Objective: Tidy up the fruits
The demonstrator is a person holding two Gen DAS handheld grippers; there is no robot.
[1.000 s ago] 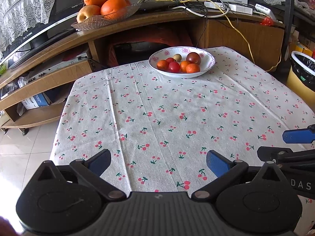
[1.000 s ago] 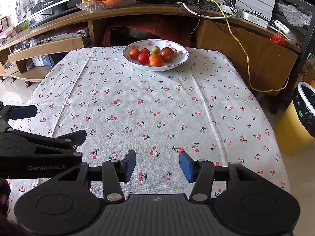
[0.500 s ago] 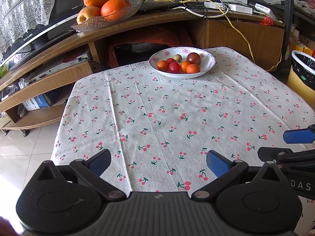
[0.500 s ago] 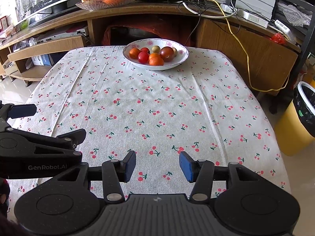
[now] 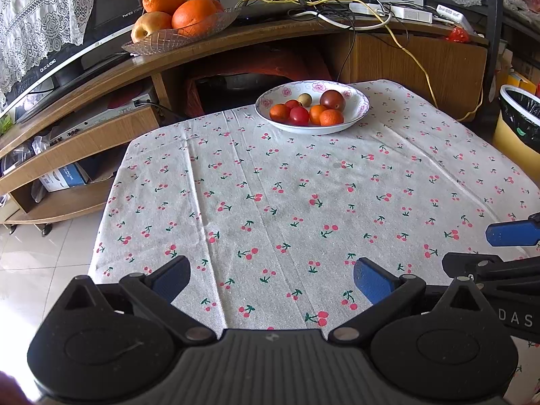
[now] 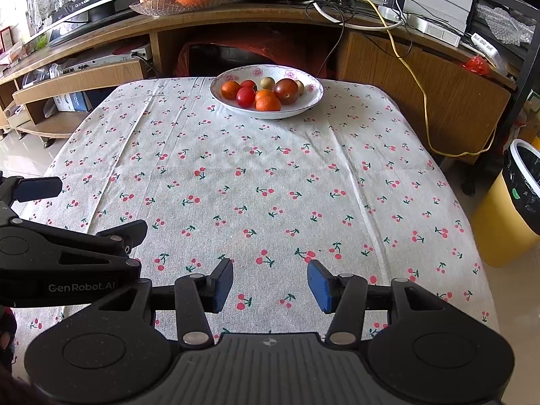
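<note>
While both grippers are hanging over the near edge of the desk, nothing is sitting between their fingers: the left gripper is standing wide apart, and the right gripper is standing partly apart, with only the cherry-print cloth showing in each gap. Beyond them the cloth is lying bare all the way to the far edge, where the white bowl is holding the small fruits: oranges, red ones, a dark one and pale little ones, all touching. Farther off, a glass dish of big oranges is sitting on the shelf. Reaching well means travelling low across the cloth, choosing a fruit at the pile's edge, and closing gently, since round fruits are likely to roll.
</note>
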